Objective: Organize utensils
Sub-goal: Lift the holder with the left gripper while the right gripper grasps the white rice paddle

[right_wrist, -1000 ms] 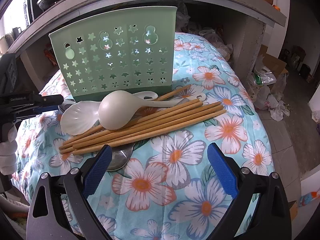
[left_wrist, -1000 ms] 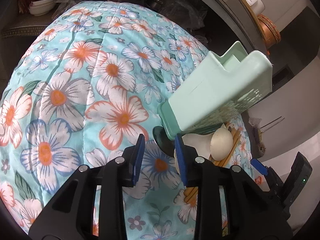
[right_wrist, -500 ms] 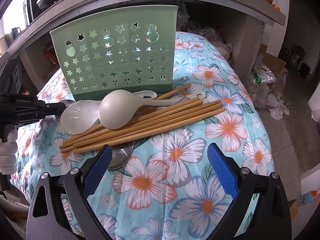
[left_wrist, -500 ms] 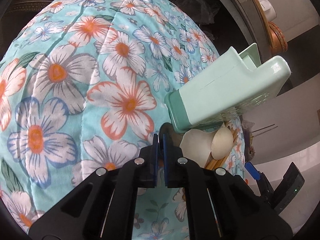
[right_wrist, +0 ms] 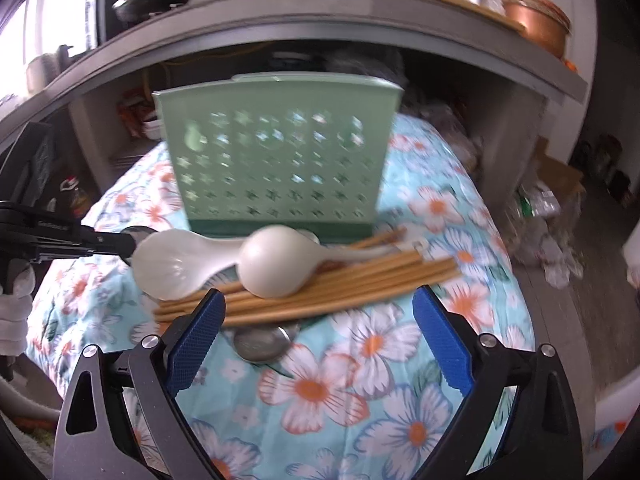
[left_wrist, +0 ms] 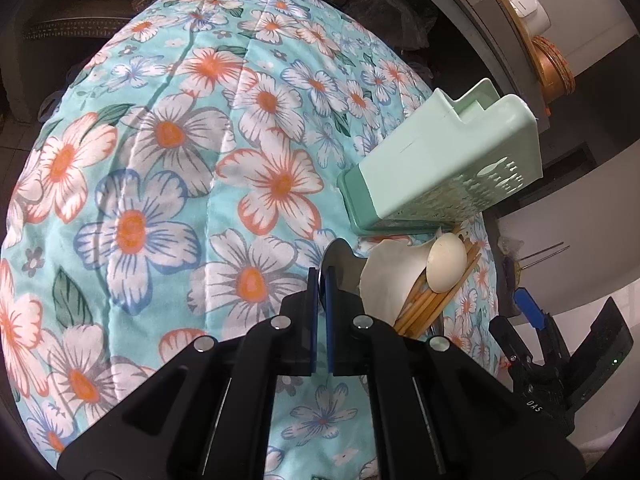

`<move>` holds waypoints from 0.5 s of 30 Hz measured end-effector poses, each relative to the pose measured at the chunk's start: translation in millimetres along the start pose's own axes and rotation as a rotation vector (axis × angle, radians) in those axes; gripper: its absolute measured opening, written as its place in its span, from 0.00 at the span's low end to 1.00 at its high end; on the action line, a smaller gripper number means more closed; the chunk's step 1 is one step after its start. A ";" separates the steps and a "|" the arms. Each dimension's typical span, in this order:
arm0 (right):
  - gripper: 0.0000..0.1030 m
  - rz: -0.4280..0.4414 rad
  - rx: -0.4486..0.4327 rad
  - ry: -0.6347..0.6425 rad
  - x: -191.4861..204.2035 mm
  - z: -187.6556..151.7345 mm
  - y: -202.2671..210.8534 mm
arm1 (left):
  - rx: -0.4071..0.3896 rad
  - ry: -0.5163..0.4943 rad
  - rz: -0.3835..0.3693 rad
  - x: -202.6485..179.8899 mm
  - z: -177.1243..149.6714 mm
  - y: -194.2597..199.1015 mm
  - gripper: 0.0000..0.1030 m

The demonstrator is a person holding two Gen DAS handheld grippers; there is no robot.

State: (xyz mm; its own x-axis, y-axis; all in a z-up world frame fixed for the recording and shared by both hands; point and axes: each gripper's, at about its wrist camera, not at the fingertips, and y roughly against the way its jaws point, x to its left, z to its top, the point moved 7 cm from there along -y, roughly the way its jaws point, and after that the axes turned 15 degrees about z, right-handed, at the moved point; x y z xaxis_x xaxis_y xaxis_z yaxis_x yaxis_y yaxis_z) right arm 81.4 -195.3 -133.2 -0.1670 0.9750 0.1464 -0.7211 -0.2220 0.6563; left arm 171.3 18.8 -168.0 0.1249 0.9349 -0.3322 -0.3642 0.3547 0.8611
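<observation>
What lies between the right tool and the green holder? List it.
In the right wrist view, between the right tool and the holder: a metal spoon, chopsticks and two white spoons on top.

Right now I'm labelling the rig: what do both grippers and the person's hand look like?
Both grippers, left and right, are black angular frames with silver bolts and blue textured jaws. The left carries small white lettering, and the hand wears a white glove.
</observation>
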 end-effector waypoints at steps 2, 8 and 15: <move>0.88 0.036 -0.006 0.050 12.8 6.9 -1.3 | -0.046 -0.020 0.039 3.6 0.2 10.7 0.01; 0.81 0.171 -0.007 0.163 54.5 22.5 -13.1 | -0.122 -0.006 0.099 20.7 0.3 30.5 0.01; 0.71 0.278 0.070 0.339 113.5 16.3 -39.2 | -0.212 0.053 0.147 45.0 5.6 51.8 0.01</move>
State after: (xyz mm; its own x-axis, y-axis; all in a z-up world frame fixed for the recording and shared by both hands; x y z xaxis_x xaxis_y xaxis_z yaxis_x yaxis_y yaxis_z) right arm 101.7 -75.9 -130.2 -0.5677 0.8193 0.0806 -0.5722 -0.4631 0.6768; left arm 163.3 79.3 -136.1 0.0098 0.9721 -0.2344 -0.5604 0.1995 0.8038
